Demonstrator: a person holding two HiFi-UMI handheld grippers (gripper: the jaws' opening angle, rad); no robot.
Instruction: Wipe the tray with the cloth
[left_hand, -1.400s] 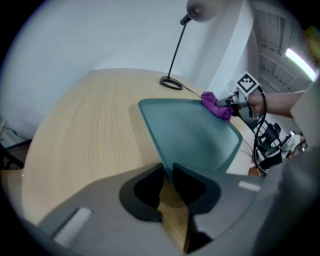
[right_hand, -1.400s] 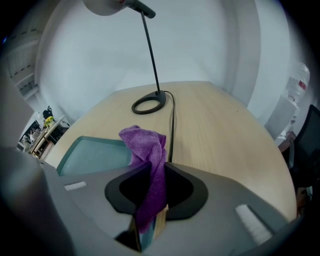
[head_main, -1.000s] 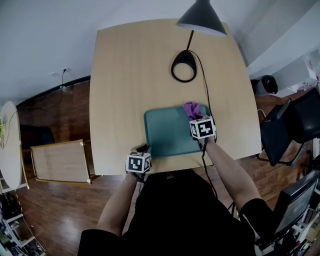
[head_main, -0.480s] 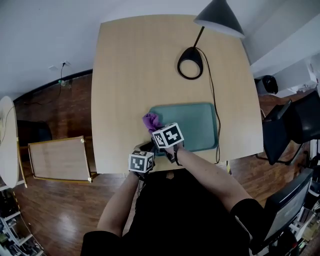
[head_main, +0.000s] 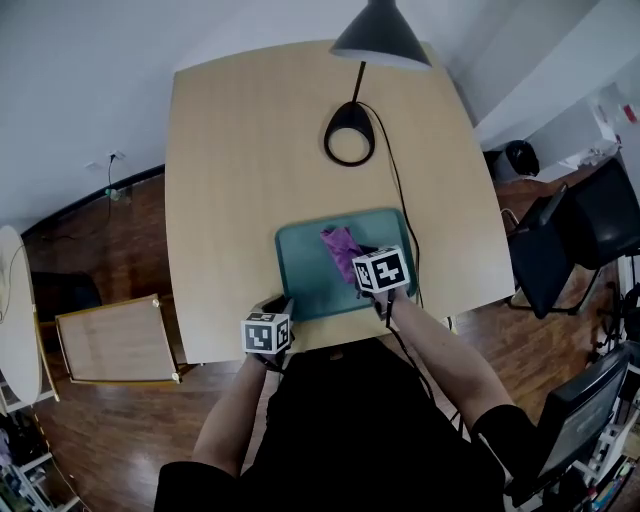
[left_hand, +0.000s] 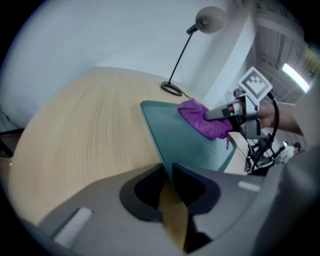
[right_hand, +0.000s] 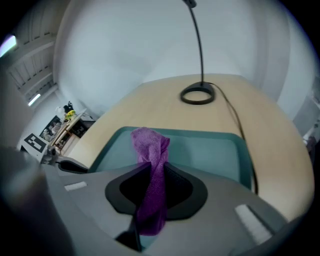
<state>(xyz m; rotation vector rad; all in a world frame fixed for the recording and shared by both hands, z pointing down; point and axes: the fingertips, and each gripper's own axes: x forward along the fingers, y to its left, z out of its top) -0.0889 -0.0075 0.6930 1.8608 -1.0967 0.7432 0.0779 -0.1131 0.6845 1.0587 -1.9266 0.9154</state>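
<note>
A teal tray (head_main: 305, 275) lies near the front edge of the wooden table (head_main: 240, 160). My left gripper (head_main: 281, 305) is shut on the tray's near left corner; in the left gripper view the tray's rim (left_hand: 150, 120) runs between the closed jaws of the left gripper (left_hand: 167, 171). My right gripper (head_main: 362, 256) is shut on a purple cloth (head_main: 340, 246), which rests on the middle of the tray. In the right gripper view the cloth (right_hand: 150, 150) stands bunched between the jaws of the right gripper (right_hand: 152, 172), over the tray (right_hand: 210, 150).
A black desk lamp has its ring base (head_main: 349, 133) behind the tray, and its cable (head_main: 403, 215) runs past the tray's right side to the table's front edge. A black chair (head_main: 580, 225) stands right of the table, a wooden board (head_main: 115, 340) on the floor at left.
My right gripper dragged the cloth from the tray's far right corner to its left edge, then back to the middle. The left gripper kept its hold on the tray's corner.
</note>
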